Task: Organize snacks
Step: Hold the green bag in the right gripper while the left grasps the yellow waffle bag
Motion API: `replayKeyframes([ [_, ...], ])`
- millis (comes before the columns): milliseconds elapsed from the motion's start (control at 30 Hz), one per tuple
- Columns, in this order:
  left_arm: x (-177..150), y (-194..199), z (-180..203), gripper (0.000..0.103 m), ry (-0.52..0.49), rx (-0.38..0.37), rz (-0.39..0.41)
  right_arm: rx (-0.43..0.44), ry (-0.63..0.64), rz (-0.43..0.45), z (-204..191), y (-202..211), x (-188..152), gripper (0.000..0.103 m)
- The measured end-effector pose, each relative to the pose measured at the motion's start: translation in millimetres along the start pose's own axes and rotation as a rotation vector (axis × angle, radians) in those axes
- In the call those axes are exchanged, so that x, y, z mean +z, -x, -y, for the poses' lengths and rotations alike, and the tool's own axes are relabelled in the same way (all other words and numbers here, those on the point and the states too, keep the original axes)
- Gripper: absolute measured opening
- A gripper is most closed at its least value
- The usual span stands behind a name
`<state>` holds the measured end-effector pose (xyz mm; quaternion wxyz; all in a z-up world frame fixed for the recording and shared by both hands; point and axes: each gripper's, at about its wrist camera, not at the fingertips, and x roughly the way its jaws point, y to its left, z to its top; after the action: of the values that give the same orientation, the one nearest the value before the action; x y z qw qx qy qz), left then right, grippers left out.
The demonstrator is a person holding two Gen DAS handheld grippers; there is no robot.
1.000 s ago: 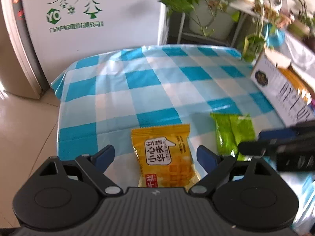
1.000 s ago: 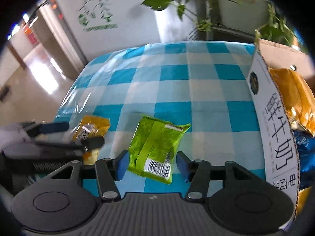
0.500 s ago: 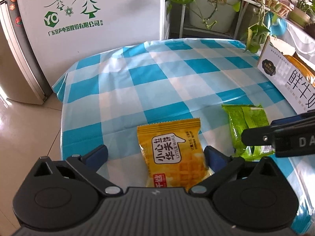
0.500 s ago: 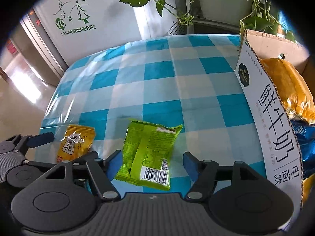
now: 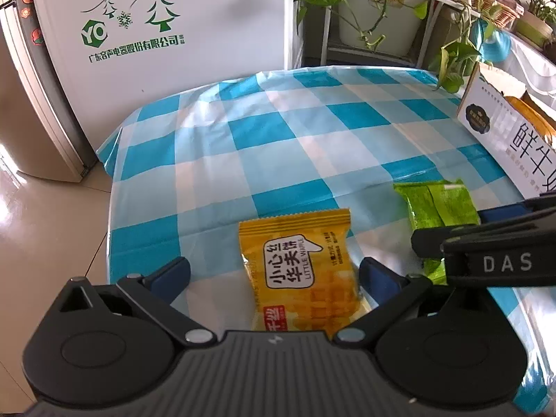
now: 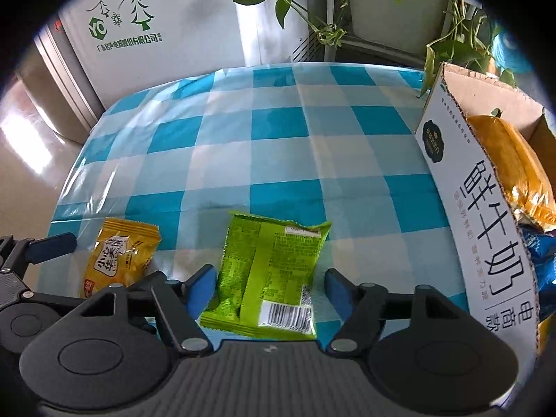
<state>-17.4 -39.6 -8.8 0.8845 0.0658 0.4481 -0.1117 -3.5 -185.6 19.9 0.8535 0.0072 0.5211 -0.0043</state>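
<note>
On the blue-and-white checked table [image 5: 285, 132], a yellow foil waffle packet [image 5: 300, 271] is straddled by the left gripper [image 5: 274, 274], jaws spread and released. Just beside it, a green foil snack packet [image 6: 267, 274] (barcode up) is flanked by the right gripper [image 6: 269, 286], likewise released. A white cardboard box [image 6: 479, 236] is seen rightmost.
</note>
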Motion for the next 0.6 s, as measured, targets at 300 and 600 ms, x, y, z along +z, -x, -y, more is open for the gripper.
replayKeyframes([
  [300,2,6,11,0.077,-0.032,-0.033,0.016,-0.001,0.009,0.003,5,6,-1,0.056],
  [600,-1,18,17,0.058,-0.028,-0.077,0.042,0.014,-0.015,0.03,9,24,-7,0.056],
])
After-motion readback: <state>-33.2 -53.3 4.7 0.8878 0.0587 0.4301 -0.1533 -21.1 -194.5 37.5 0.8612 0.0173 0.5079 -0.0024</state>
